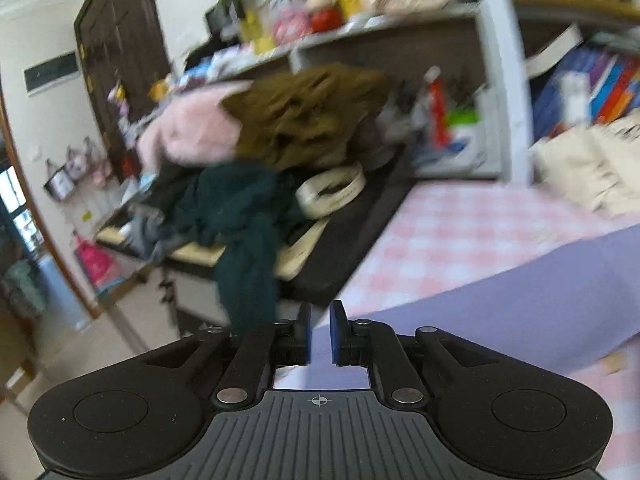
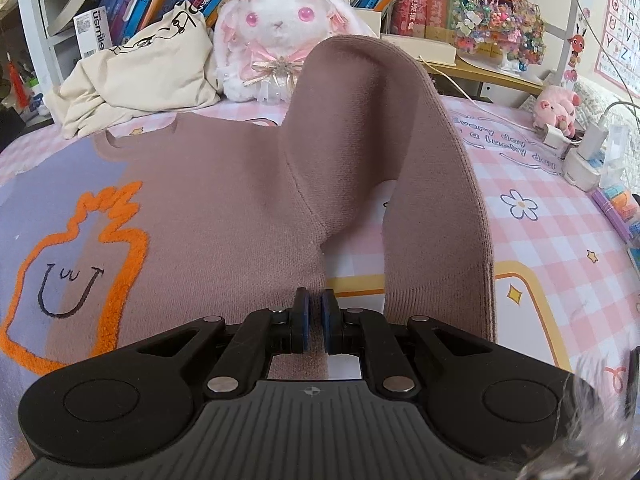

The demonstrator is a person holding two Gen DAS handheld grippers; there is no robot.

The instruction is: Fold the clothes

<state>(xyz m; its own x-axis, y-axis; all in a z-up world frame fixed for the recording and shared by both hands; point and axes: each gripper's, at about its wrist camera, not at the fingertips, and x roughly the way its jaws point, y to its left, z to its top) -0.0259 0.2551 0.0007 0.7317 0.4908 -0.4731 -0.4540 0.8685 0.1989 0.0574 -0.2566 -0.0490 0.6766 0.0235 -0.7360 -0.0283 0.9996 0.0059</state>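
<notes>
Fingers (image 2: 314, 312) of right gripper clenched on brown sweater sleeve (image 2: 384, 128), arched up, seemingly for folding across sweater body (image 2: 224, 208) flat on bed (image 2: 560, 240). Left gripper (image 1: 320, 330) slightly parted, empty, over lilac part (image 1: 500, 300).

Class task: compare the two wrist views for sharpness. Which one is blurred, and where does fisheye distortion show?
Left wrist view: motion-blurred; the pile of clothes and shelves smear, only the left gripper is crisp. Right wrist view: sharp on the brown sweater and plush rabbit; the bed's checked sheet bows toward the edges.
</notes>
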